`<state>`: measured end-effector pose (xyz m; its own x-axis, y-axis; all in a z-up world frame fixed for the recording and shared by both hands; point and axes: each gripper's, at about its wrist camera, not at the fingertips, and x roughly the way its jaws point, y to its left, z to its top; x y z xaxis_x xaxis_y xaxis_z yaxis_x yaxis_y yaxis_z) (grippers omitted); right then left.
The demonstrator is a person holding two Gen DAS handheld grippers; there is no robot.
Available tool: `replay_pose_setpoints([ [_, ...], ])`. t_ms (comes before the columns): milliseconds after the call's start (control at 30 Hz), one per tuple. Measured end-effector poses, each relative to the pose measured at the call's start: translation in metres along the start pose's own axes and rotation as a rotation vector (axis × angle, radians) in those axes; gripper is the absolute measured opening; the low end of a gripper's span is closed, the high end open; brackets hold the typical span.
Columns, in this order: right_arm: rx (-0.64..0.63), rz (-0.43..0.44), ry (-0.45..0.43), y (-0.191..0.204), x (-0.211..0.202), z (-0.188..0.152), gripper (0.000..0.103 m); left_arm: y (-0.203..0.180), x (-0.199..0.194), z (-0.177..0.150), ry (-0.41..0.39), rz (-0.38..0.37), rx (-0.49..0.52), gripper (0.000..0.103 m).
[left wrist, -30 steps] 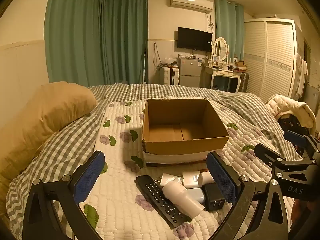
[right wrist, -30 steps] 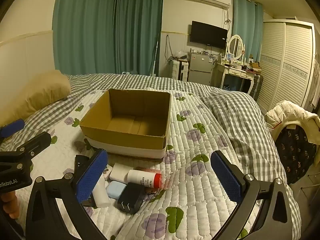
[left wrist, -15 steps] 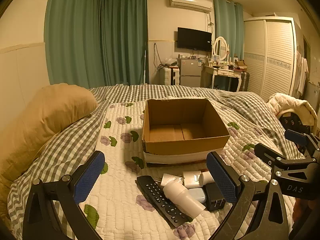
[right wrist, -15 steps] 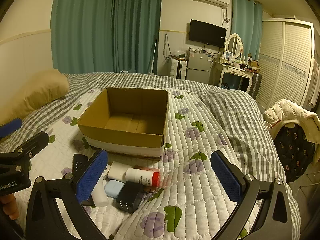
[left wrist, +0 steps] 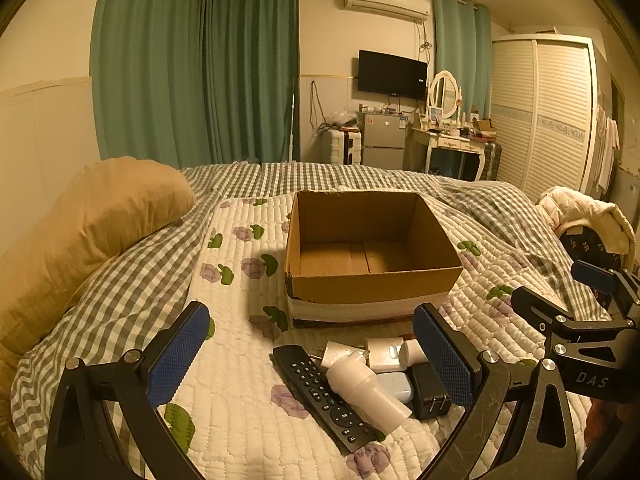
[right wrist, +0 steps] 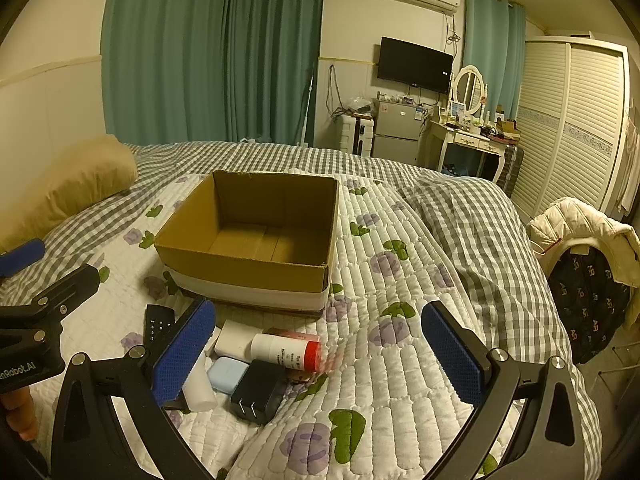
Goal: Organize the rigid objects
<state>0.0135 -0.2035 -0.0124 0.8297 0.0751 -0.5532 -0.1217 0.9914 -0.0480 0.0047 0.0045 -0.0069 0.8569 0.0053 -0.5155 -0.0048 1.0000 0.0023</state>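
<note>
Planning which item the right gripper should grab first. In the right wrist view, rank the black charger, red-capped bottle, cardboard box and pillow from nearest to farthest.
From the right gripper:
1. Black charger, lower left.
2. Red-capped bottle, just behind it.
3. Cardboard box, ahead.
4. Pillow, far left.

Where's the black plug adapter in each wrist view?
Left wrist: black plug adapter lower right of centre, right end of the pile, just inside the right finger, prongs toward the camera.
Right wrist: lower left of centre, below the red-capped tube.
Shared landmark: the open cardboard box, just beyond the pile in both.
</note>
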Motion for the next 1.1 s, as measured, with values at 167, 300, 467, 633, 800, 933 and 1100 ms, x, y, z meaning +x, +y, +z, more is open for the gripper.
replay_pose_setpoints([
  [167,-0.001,0.000,0.002,0.0006,0.0006,0.0001,0.103,-0.0003,0.0008,-0.0003,0.001,0.001,0.005,0.103],
  [300,-0.002,0.002,0.006,0.0005,0.0011,-0.0014,0.103,-0.0020,0.0004,-0.0021,0.001,0.003,0.010,0.103],
  [467,-0.005,0.005,0.010,0.0030,0.0017,-0.0017,0.103,-0.0025,0.0001,-0.0023,0.000,0.004,0.009,0.103],
  [633,-0.007,0.005,0.013,0.0037,0.0020,-0.0021,0.103,-0.0025,0.0005,-0.0022,0.000,0.005,0.010,0.103],
  [800,-0.010,0.012,0.015,0.0052,0.0020,-0.0015,0.103,-0.0030,0.0006,-0.0027,0.001,0.003,0.012,0.103],
  [933,-0.011,0.013,0.016,0.0061,0.0023,-0.0015,0.103,-0.0025,0.0004,-0.0027,0.000,0.005,0.012,0.103],
  [1100,-0.011,0.013,0.017,0.0062,0.0024,-0.0016,0.103,-0.0023,0.0007,-0.0029,0.000,0.004,0.011,0.103],
])
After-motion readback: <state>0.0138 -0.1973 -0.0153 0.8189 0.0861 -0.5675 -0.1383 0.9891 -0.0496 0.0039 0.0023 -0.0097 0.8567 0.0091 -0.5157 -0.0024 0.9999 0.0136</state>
